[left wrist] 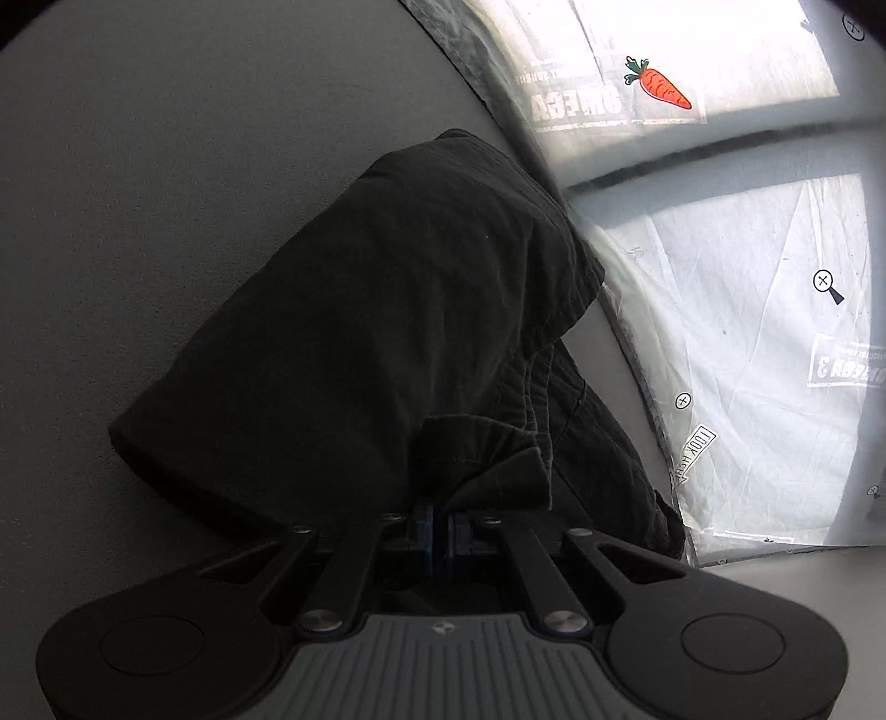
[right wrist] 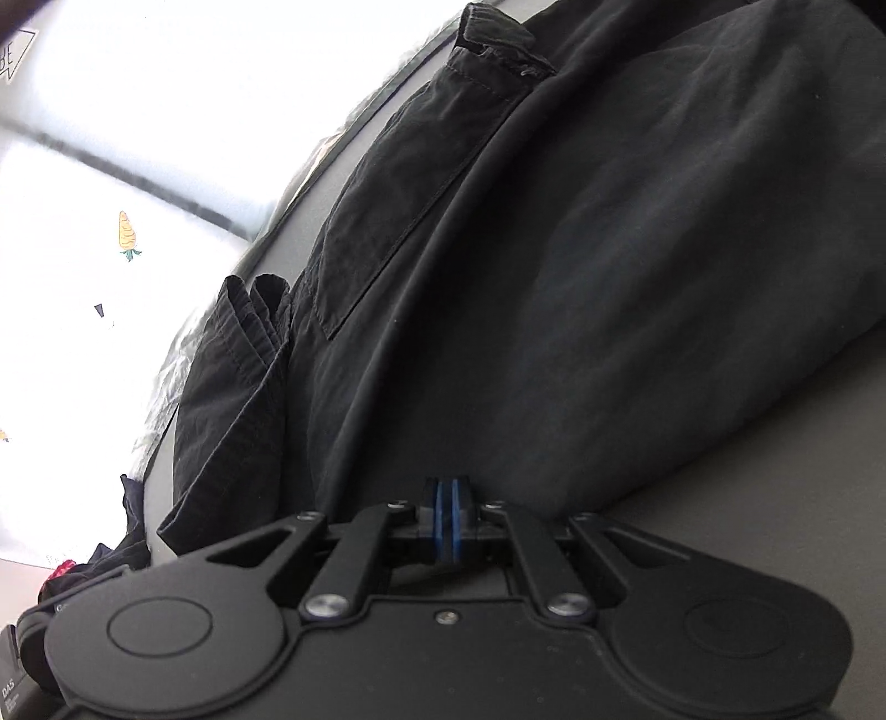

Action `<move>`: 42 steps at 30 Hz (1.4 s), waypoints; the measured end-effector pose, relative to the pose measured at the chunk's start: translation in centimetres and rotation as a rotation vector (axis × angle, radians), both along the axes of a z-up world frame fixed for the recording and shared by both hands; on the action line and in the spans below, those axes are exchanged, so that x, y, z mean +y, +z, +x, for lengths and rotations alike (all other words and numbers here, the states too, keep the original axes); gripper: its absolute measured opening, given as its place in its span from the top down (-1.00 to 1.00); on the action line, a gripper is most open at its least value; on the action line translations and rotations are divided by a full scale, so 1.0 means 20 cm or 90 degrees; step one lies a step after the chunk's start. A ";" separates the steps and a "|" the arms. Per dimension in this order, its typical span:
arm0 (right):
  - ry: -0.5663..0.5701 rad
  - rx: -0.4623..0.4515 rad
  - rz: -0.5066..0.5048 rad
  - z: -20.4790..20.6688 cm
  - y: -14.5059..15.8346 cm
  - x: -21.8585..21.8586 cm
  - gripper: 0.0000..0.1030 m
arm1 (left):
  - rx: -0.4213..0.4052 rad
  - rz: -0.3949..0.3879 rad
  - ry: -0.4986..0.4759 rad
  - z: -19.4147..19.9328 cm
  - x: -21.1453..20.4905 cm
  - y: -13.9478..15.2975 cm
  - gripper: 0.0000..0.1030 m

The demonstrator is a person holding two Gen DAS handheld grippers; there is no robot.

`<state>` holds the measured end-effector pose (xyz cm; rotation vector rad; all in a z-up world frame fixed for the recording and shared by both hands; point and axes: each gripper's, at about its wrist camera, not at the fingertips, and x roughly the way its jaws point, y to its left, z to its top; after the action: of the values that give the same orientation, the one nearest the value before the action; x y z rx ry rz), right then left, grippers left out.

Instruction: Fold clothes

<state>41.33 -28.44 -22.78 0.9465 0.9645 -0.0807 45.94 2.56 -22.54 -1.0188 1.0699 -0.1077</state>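
The black woven cotton garment (left wrist: 360,343) lies bunched on the matte grey tabletop (left wrist: 166,166), near the table's edge by the window. From my left wrist view it rises in a dark mound with a folded, stitched hem (left wrist: 487,443) puckered right in front of the fingers. My left gripper (left wrist: 440,526) is clenched on that puckered fold: the blue-edged pads are drawn together with cloth pinched between them.

From my right wrist view the same garment (right wrist: 609,277) fills most of the frame, spread flatter, with a sewn patch pocket (right wrist: 398,221) and a belt loop or tab (right wrist: 498,44) near the top. A gathered hem or cuff (right wrist: 249,332) stands up in pleats at the left. My right gripper (right wrist: 447,515) has its blue-edged pads pressed together at the garment's near edge; I cannot tell whether any cloth sits between them.

Beyond the table, I see a bright window covered in wrinkled translucent plastic sheeting (left wrist: 747,332), with a dark frame bar (left wrist: 720,149) crossing it. An orange carrot sticker (left wrist: 662,86) sits on the upper pane. In the right view, at the lower left, a small heap of dark and red fabric (right wrist: 66,570) lies past the table edge.
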 end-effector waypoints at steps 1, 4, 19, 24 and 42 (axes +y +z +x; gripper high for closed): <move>-0.011 0.003 0.017 -0.01 -0.01 -0.01 0.95 | 0.011 -0.016 0.007 0.00 0.01 -0.03 0.94; -0.044 0.010 0.063 -0.02 -0.05 -0.04 0.98 | 0.038 -0.058 0.025 0.01 0.04 -0.09 0.93; -0.046 -0.016 0.183 0.06 0.02 -0.03 0.58 | 0.032 -0.051 -0.009 0.07 0.04 -0.09 0.63; -0.034 -0.018 0.214 0.15 0.04 0.02 0.46 | 0.010 -0.068 -0.044 0.11 0.02 -0.05 0.04; 0.033 0.031 0.118 0.37 0.09 0.18 0.12 | -0.036 -0.065 0.085 0.10 0.52 0.07 -0.22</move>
<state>48.68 -24.87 -21.07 1.0927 1.0542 0.0295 47.97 12.93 -21.12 -1.1703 0.9500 -0.0825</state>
